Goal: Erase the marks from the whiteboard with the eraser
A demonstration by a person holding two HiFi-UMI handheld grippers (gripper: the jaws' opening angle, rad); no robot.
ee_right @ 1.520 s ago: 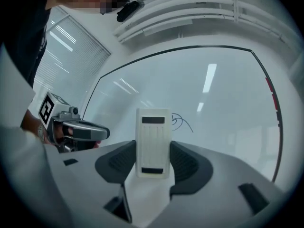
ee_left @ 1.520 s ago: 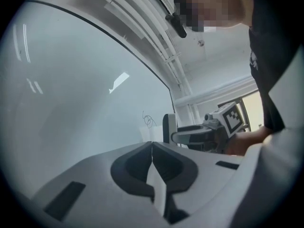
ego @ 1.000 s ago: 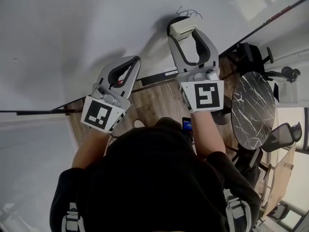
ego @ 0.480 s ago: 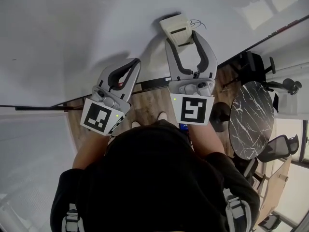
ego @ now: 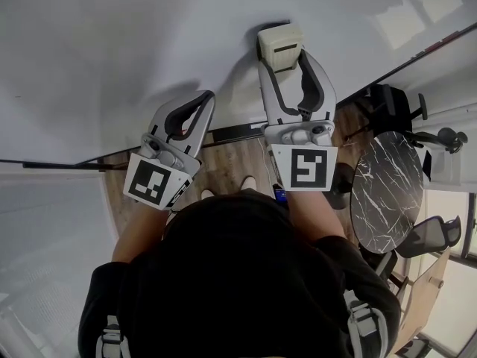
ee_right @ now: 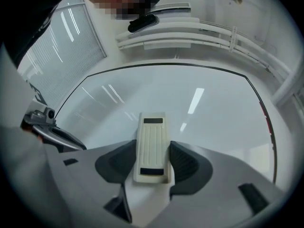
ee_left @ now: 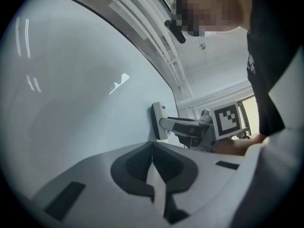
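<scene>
The whiteboard point(ego: 112, 43) fills the upper part of the head view. My right gripper point(ego: 285, 60) is shut on a cream ribbed eraser point(ego: 280, 47), whose face lies flat against the board. The right gripper view shows the eraser point(ee_right: 152, 146) clamped between the dark pads of my right gripper point(ee_right: 152, 159), with the board point(ee_right: 199, 99) behind it. No pen marks show around the eraser. To the left and lower, my left gripper point(ego: 203, 101) is shut on nothing, close to the board. In the left gripper view its jaws point(ee_left: 152, 148) meet, and the eraser point(ee_left: 156, 121) shows edge-on against the board.
The board's dark bottom rail point(ego: 235, 133) runs just below the grippers. Beneath it are a wooden floor point(ego: 231, 159), a round marble table point(ego: 384, 192) and office chairs point(ego: 432, 230) at right. Window blinds point(ee_right: 80, 37) show left of the board.
The right gripper slid the eraser a little to the right over the spot where a small scribble showed; the scribble is no longer visible. The left gripper has hardly moved.
</scene>
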